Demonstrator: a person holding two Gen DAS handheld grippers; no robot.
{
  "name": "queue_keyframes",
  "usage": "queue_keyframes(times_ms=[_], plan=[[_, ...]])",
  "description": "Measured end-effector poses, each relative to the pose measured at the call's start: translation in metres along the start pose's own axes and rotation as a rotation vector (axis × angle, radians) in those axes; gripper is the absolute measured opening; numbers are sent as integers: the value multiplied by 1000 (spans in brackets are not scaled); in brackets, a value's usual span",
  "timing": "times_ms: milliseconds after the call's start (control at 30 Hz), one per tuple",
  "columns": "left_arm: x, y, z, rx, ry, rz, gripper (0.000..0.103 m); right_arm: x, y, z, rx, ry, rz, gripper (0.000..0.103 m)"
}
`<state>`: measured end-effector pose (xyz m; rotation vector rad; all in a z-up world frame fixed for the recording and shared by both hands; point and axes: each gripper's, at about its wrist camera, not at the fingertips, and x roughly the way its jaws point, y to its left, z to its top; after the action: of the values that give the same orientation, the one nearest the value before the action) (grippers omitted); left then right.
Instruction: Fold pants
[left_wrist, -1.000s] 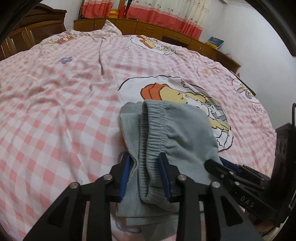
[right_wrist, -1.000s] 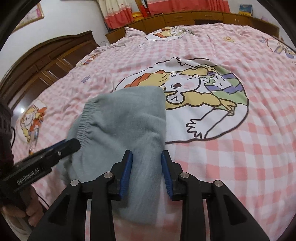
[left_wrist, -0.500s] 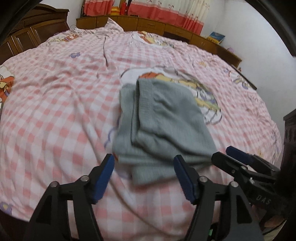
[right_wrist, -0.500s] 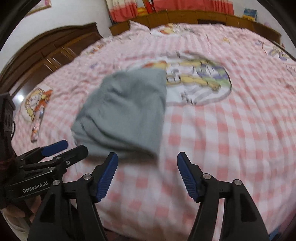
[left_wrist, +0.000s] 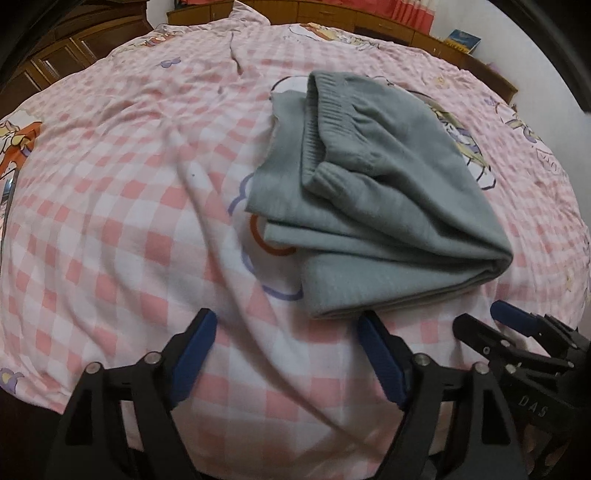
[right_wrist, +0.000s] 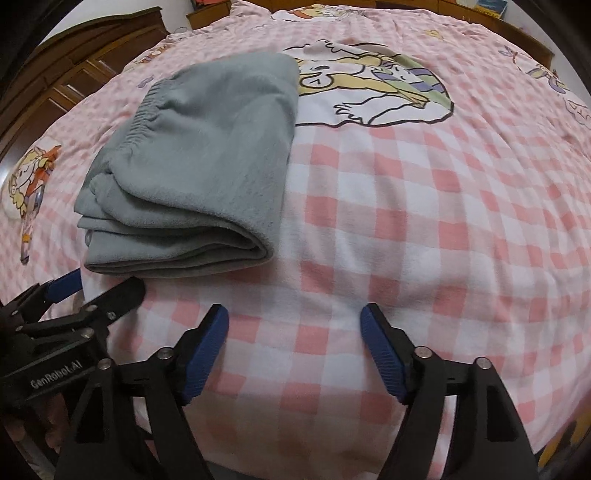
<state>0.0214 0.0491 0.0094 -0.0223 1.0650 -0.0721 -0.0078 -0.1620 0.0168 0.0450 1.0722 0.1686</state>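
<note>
Pink checked bedspread (left_wrist: 110, 229), left wrist view: I've let go of the grey pants (left_wrist: 376, 192). They lie folded just ahead, so folding looks done. My left gripper (left_wrist: 286, 347) gapes, empty.

Right wrist view: pants (right_wrist: 207, 158) ahead-left; my right gripper (right_wrist: 293, 339) has backed off, spread wide, touching nothing.

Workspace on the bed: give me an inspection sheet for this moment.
Surface: pink checked bedspread with cartoon prints, wrinkled.
Job's things: grey pants folded into a layered bundle, elastic waistband on top, lying free.
Clutter: nothing seen on the bed.
Grippers: left tongs open, empty, short of the bundle; right tongs open, empty, over bare bedspread.
Cables: nothing seen.
Surroundings: wooden wardrobe, low wooden cabinets, red-hemmed curtains, a book on the cabinets.
</note>
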Motion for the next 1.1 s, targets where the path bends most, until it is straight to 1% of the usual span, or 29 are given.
queue_keyframes(times_ms=[133, 400, 700, 1100], plan=[[6, -8, -3, 26, -1, 18, 94, 2, 4, -1, -14, -11, -4, 81], [12, -6, -1, 17, 3, 25, 95, 5, 3, -1, -13, -20, 10, 84], [11, -8, -1, 14, -9, 37, 94, 5, 2, 0, -10, -22, 10, 85], [10, -8, -3, 18, -16, 34, 93, 5, 3, -1, -15, -23, 7, 85]])
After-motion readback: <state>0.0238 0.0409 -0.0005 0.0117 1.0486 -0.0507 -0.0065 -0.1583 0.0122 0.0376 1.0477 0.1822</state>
